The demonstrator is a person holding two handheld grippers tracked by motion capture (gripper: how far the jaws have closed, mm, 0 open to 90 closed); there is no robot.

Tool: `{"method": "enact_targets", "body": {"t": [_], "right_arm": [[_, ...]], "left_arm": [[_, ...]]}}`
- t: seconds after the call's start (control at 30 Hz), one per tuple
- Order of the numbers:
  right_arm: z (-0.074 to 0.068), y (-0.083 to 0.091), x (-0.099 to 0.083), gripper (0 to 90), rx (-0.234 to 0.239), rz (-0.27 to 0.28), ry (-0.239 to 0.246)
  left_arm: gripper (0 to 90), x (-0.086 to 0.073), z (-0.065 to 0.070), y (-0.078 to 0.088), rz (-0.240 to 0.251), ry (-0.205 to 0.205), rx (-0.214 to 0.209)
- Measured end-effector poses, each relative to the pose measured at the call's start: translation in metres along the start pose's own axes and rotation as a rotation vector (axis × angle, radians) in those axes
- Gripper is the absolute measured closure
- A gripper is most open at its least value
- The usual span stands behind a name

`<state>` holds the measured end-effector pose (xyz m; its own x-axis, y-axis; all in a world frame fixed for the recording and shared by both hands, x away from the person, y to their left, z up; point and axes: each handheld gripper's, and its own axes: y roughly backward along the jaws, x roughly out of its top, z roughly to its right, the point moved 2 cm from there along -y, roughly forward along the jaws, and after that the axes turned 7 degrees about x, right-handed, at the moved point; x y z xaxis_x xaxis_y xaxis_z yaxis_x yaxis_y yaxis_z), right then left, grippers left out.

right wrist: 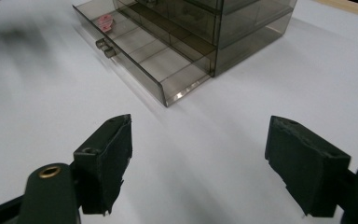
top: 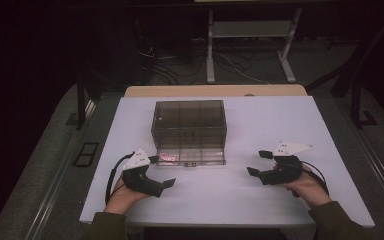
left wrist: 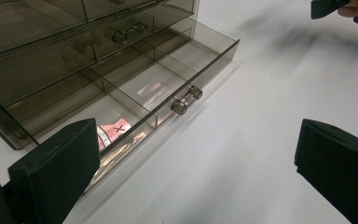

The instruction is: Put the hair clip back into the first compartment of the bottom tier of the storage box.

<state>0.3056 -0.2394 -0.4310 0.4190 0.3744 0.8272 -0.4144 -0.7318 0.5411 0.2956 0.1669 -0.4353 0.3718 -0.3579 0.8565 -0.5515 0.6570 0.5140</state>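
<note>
Drawer handle [left wrist: 186, 100] of the smoked clear plastic drawer box [top: 189, 131] lay far-right of the open, empty left claw [top: 163, 171], nearer it than the open right claw [top: 259, 163], on the white counter [top: 260, 125].

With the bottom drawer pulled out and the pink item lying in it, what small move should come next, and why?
Probably push the drawer shut: bring the left gripper against its front by the handle. The pink item already lies in the end compartment, both grippers stand open and hold nothing, and the left gripper is the nearer one; the right gripper is off to the side.
</note>
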Motion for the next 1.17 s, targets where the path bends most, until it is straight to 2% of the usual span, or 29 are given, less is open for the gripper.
{"method": "enact_targets", "body": {"t": [0.6,0.9,1.17], "right_arm": [[0.003,0.022,-0.027,19.9,-0.033,0.002,-0.013],[0.01,0.037,-0.04,19.8,-0.081,0.011,-0.034],[0.011,0.041,-0.045,19.7,-0.091,0.013,-0.043]], "left_arm": [[0.0,0.0,0.0,0.001,-0.004,-0.007,0.001],[0.0,0.0,0.0,0.001,0.0,-0.005,0.004],[0.0,0.0,0.0,0.002,-0.002,-0.006,0.006]]}}
